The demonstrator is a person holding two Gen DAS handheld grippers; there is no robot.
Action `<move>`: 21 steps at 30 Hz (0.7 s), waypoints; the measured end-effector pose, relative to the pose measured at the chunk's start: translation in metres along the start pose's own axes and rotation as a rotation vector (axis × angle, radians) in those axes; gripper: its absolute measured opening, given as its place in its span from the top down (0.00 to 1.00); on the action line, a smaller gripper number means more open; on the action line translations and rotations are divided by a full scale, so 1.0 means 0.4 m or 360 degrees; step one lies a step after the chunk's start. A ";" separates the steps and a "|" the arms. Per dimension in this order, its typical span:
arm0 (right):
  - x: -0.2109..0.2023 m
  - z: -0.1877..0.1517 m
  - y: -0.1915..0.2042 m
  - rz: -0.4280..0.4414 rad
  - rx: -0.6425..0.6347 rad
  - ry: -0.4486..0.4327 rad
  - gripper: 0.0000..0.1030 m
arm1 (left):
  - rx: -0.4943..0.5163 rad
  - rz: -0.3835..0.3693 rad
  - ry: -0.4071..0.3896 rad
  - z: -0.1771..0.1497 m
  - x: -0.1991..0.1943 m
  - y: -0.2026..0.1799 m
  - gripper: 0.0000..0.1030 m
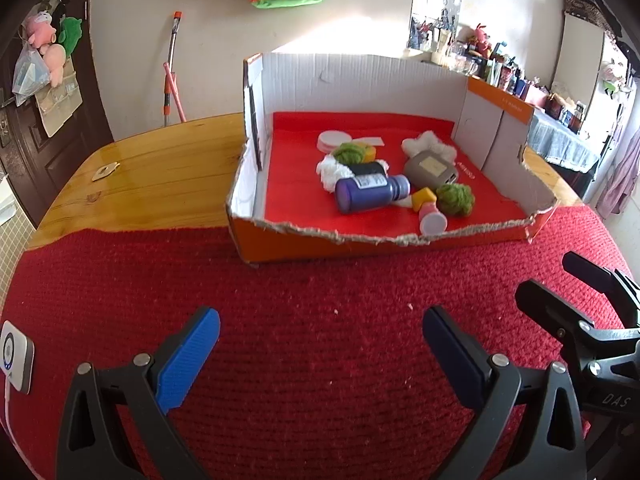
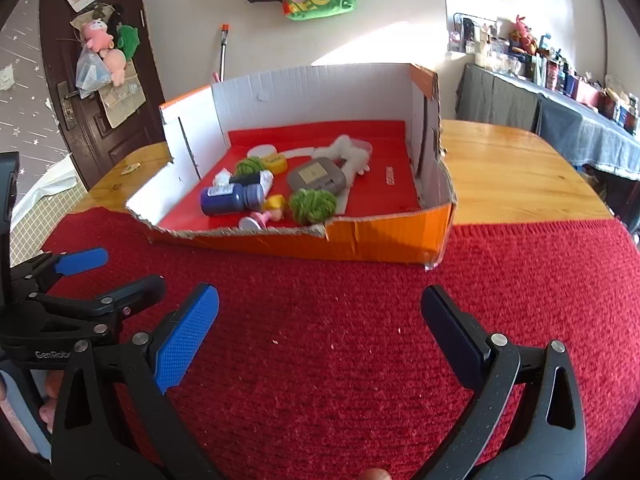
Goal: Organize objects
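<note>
An orange cardboard box with a torn front edge and red lining sits on the red knitted mat; it also shows in the right wrist view. Inside lie a purple bottle, a grey power bank, two green yarn balls, a white fluffy toy, a small pink and yellow bottle, white discs and a black item. My left gripper is open and empty above the mat in front of the box. My right gripper is open and empty beside it.
The wooden table extends beyond the mat on both sides. A white device with a cable lies at the mat's left edge. A small metal piece lies on the wood. A mop leans on the wall.
</note>
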State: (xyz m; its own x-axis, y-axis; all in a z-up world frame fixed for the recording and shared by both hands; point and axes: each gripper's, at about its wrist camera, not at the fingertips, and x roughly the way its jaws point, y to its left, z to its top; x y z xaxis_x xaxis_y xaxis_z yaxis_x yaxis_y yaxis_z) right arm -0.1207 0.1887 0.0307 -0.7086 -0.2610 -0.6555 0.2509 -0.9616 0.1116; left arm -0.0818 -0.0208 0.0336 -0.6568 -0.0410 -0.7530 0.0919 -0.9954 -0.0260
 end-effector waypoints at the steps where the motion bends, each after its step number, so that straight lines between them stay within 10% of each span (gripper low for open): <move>1: 0.002 -0.003 -0.001 -0.0005 0.0004 0.0008 0.00 | 0.0004 0.0017 0.0009 -0.003 0.001 -0.002 0.00; 21: 0.041 -0.028 -0.028 -0.0037 0.0053 0.0136 0.00 | -0.0017 0.0043 0.0180 -0.021 0.052 0.013 0.00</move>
State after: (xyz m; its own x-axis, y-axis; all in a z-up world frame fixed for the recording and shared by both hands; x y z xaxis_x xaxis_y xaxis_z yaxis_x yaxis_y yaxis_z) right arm -0.1279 0.1963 0.0102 -0.6548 -0.2316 -0.7195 0.2117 -0.9700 0.1195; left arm -0.0887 -0.0261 0.0123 -0.5655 -0.0574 -0.8227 0.1168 -0.9931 -0.0110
